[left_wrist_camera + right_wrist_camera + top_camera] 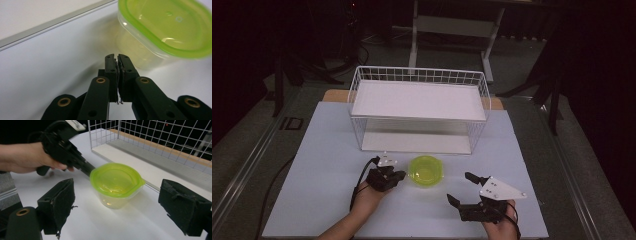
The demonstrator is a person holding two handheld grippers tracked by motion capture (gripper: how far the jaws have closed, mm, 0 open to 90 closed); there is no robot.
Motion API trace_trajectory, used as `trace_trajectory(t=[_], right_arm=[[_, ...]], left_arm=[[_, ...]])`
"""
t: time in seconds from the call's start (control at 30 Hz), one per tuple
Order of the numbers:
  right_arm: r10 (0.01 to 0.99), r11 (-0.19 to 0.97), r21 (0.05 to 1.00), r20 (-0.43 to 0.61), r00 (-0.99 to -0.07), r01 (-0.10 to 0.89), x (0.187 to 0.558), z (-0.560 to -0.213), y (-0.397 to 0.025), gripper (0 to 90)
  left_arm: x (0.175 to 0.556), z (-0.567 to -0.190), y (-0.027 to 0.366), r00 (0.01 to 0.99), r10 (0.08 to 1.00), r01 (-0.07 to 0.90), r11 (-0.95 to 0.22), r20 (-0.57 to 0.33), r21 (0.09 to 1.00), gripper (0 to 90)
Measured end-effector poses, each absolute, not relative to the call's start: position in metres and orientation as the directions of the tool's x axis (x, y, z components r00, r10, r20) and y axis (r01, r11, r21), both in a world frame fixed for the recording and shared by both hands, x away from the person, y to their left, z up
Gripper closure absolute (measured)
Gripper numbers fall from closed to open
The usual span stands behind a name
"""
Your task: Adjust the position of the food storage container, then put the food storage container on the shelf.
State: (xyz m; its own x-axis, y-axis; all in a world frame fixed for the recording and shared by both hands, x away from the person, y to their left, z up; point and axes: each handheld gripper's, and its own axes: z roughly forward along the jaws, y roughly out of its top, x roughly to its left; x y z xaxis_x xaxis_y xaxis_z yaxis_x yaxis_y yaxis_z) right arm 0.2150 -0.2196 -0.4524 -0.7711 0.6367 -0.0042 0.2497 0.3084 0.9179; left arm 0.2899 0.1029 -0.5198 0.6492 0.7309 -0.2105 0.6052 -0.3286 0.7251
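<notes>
A clear plastic tub with a green lid [426,171] stands on the white table, in front of the wire rack. My left gripper [399,175] sits just left of the tub, shut with nothing between its jaws, its tip close to the tub's side [140,53]. In the left gripper view its jaws [116,58] press together. My right gripper [462,187] is open wide, lower right of the tub. From the right gripper view the tub [116,183] lies ahead between the spread pads [61,200], with the left gripper [86,168] behind it.
A white wire rack [419,107] with two white shelves stands at the back of the table. Its lower shelf edge [50,25] runs just beyond the tub. Cables trail from the left gripper [359,182] over the table's front left.
</notes>
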Motion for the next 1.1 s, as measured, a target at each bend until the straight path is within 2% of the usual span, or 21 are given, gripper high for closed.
trace_trajectory(t=[0.1,0.17,0.27,0.33,0.37,0.4,0.43,0.63,0.73,0.83,1.1], right_arm=[[0.636,0.311,0.915,-0.001,-0.772,0.256,0.215,-0.453,-0.218,13.7],[0.635,0.314,0.915,-0.005,-0.773,0.252,0.214,-0.452,-0.217,13.7],[0.635,0.314,0.916,-0.007,-0.773,0.25,0.214,-0.452,-0.217,13.7],[0.638,0.311,0.915,-0.001,-0.77,0.256,0.214,-0.453,-0.217,13.7],[0.638,0.314,0.914,-0.002,-0.77,0.258,0.215,-0.453,-0.217,13.7],[0.638,0.316,0.913,-0.003,-0.77,0.258,0.215,-0.453,-0.217,13.7],[0.637,0.317,0.913,-0.004,-0.771,0.257,0.215,-0.453,-0.217,13.7],[0.633,0.322,0.912,-0.01,-0.774,0.252,0.215,-0.452,-0.213,13.7],[0.627,0.328,0.912,-0.017,-0.779,0.244,0.215,-0.449,-0.209,13.7],[0.623,0.334,0.912,-0.022,-0.782,0.24,0.216,-0.446,-0.208,13.7],[0.622,0.366,0.897,-0.038,-0.782,0.248,0.225,-0.431,-0.202,14.6]], left_arm=[[0.282,-0.513,0.111,0.673,0.703,0.595,-0.33,-0.23,0.733,76.8],[0.275,-0.508,0.118,0.695,0.684,0.572,-0.342,-0.22,0.746,74.0],[0.266,-0.502,0.128,0.698,0.675,0.562,-0.309,-0.239,0.767,58.8],[0.261,-0.498,0.135,0.708,0.652,0.552,-0.274,-0.27,0.787,56.6],[0.259,-0.496,0.138,0.715,0.635,0.55,-0.251,-0.293,0.796,50.5],[0.256,-0.493,0.141,0.724,0.621,0.541,-0.239,-0.301,0.807,48.4],[0.253,-0.491,0.143,0.731,0.613,0.528,-0.231,-0.3,0.817,46.8],[0.245,-0.479,0.142,0.744,0.614,0.484,-0.225,-0.263,0.846,17.6],[0.244,-0.471,0.138,0.743,0.618,0.469,-0.208,-0.256,0.858,12.2],[0.246,-0.464,0.134,0.747,0.614,0.481,-0.234,-0.256,0.845,1.3],[0.249,-0.442,0.128,0.743,0.622,0.453,-0.198,-0.246,0.869,1.2]])
